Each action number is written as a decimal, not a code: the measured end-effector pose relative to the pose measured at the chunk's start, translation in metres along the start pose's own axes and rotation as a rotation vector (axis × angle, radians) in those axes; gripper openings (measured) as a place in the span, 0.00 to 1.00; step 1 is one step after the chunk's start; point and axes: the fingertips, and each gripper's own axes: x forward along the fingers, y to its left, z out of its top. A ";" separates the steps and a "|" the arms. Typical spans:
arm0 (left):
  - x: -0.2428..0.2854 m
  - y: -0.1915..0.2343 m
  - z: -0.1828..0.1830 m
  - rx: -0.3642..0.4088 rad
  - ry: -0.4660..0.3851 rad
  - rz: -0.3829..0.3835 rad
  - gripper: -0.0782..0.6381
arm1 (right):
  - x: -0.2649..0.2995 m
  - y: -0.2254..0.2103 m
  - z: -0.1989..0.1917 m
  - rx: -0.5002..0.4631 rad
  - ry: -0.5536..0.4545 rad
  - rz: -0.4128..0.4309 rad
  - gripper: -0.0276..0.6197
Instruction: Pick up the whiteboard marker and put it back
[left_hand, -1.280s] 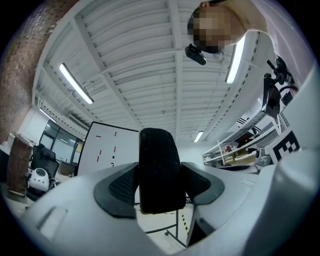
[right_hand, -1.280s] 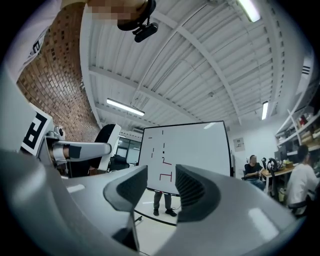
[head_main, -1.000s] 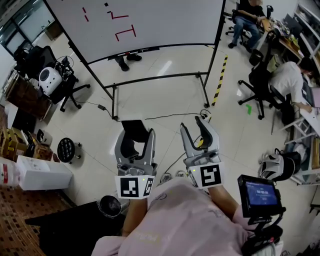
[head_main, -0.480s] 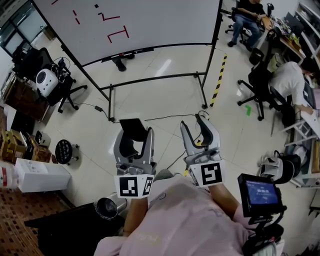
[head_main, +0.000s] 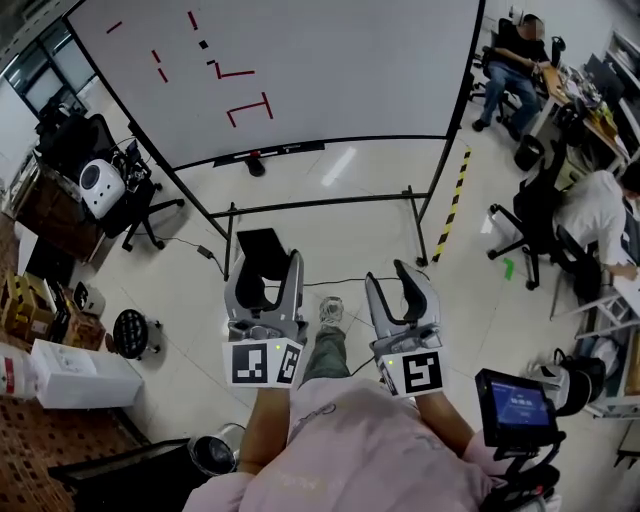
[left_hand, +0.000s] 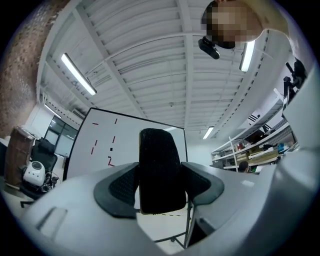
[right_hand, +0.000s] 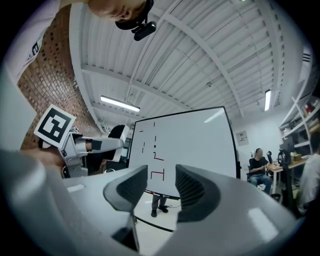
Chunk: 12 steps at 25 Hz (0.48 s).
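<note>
Step in hand, as I read it: approach. No pick has started.

- left tongs (head_main: 266, 275): clamped on a flat black block (head_main: 262, 250), upright between the pads, top edge above the tips. In the left gripper view the block (left_hand: 159, 170) fills the gap, both pads against it. It looks like an eraser, not a marker, but I can't confirm that.
- right tongs (head_main: 392, 285): jaws apart, nothing between them. In the right gripper view only the whiteboard (right_hand: 185, 150) shows through the gap.
- Marker: I can't make it out in any view. It isn't in either pair of tongs. The likeliest spot is the ledge (head_main: 268, 153) along the whiteboard's (head_main: 330, 70) lower edge, well ahead of both tips, but anything there is too small to tell.
- Board sits straight ahead of the 2 tongs and well apart from them. Its red marks (head_main: 250, 105) are ahead of the left tips.

Next move calls for:
1. Close the gap to the board until the ledge is readable.
2. Locate the marker and lead with the right tongs, since they're the free pair.
3. Line the open jaws across the barrel before closing. It's a round body and will likely roll if nudged.
</note>
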 end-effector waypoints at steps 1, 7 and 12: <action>0.025 0.009 -0.003 0.007 -0.010 -0.012 0.48 | 0.019 -0.007 -0.006 0.004 0.005 -0.007 0.30; 0.208 0.083 -0.037 0.039 -0.048 -0.076 0.48 | 0.155 -0.059 -0.023 -0.074 -0.009 -0.072 0.30; 0.382 0.146 -0.080 0.070 -0.022 -0.089 0.48 | 0.261 -0.104 -0.005 -0.165 -0.018 -0.142 0.30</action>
